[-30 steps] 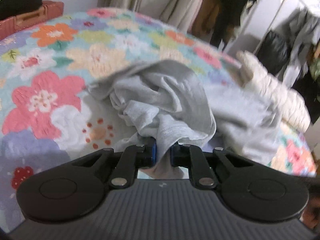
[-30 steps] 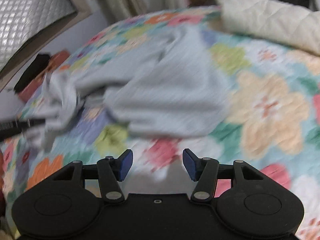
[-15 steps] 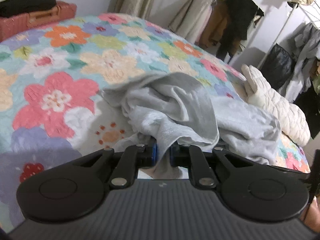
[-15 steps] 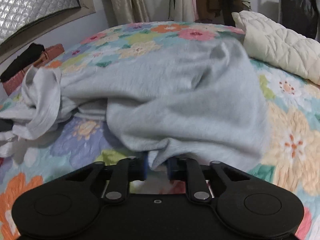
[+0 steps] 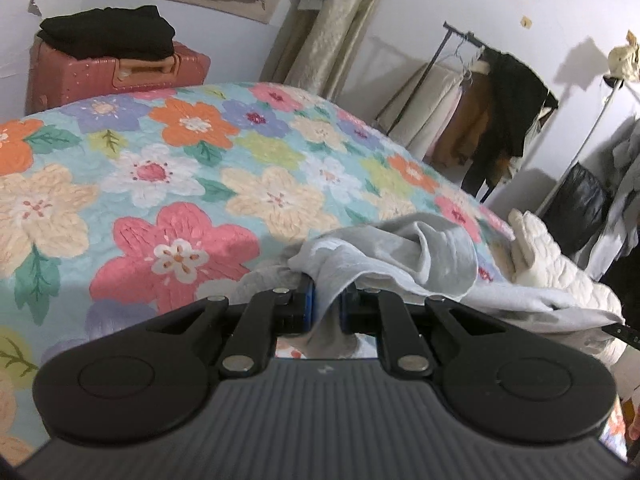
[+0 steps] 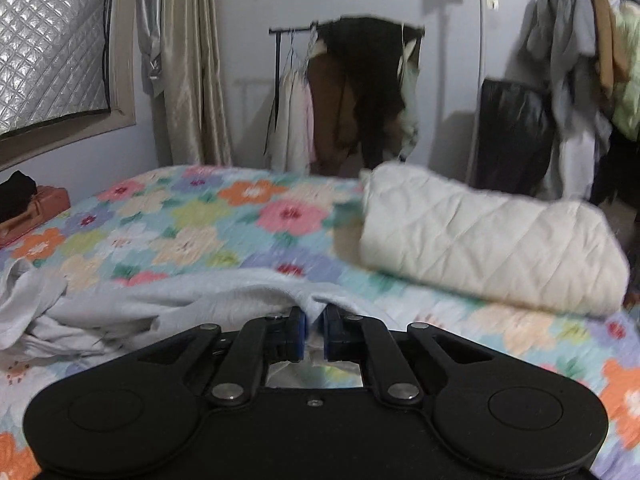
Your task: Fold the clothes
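Right wrist view shows the right gripper (image 6: 313, 330), open a second ago, now clenched on the grey garment (image 6: 208, 296) lying beside the cream quilt (image 6: 492, 236), while the left gripper (image 5: 326, 308) stays clamped on its bunched end, so spreading can begin.

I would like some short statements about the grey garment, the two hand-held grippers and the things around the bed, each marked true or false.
1. The left hand-held gripper is shut on the grey garment. True.
2. The right hand-held gripper is open and holds nothing. False: it is shut on the grey garment too.
3. The grey garment lies neatly folded. False: it is bunched and wrinkled.
4. A cream quilted blanket lies on the floral bedspread. True.
5. Black clothing sits on a pink suitcase. True.
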`<state>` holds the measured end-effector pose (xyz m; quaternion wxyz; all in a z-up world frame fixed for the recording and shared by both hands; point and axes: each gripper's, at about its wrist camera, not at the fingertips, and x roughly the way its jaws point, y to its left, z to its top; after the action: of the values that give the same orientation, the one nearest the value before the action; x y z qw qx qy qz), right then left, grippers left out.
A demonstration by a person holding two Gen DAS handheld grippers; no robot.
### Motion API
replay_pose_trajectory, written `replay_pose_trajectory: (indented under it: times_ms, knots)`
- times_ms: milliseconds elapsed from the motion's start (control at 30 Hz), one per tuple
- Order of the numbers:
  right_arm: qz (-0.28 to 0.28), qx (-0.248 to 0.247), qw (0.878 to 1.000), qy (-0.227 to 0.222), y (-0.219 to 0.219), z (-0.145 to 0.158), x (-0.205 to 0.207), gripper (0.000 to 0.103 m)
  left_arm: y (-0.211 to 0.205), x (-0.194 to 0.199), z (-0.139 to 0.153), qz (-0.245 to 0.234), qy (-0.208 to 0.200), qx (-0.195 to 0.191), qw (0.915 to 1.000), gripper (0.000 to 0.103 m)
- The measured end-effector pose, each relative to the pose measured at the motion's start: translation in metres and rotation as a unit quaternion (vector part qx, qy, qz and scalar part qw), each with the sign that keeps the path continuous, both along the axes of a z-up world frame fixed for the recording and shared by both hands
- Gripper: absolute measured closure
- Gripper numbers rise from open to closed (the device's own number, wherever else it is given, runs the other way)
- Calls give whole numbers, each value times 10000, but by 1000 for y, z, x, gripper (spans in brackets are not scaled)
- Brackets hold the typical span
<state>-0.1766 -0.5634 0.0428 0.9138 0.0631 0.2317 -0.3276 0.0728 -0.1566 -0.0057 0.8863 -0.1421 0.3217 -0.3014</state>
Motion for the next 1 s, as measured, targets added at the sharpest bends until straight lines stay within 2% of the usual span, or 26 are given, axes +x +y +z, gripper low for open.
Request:
replay_pose_trajectory:
  times_ms: [300, 467, 633, 767, 867, 933, 1000]
  knots:
    - [-219, -338, 9981, -474, -6, 44, -32, 96, 28, -6, 24, 413, -326, -281, 9982, 92]
    - [-256, -277, 9973, -622, -9, 54, -46, 96, 40, 1, 20, 544, -161, -404, 9976, 92]
    - [-147, -256, 9975, -649, -8, 59, -49, 96, 45, 1, 23, 728, -297, -347, 9963, 92]
    - [-30, -396, 9962, -770, -6, 73, -48, 96, 63, 4, 27, 1038, -401, -599, 9920, 92]
    - [103, -618, 9935, -956, -5, 88, -43, 96, 70, 8, 26, 1192, -315, -662, 9902, 92]
    - [198, -678, 9925, -1002, -4, 91, -39, 96, 68, 9, 23, 1242, -237, -483, 9908, 92]
    - [320, -597, 9927, -995, -4, 85, -35, 95, 60, 16, 13, 1263, 75, -8, 9920, 91]
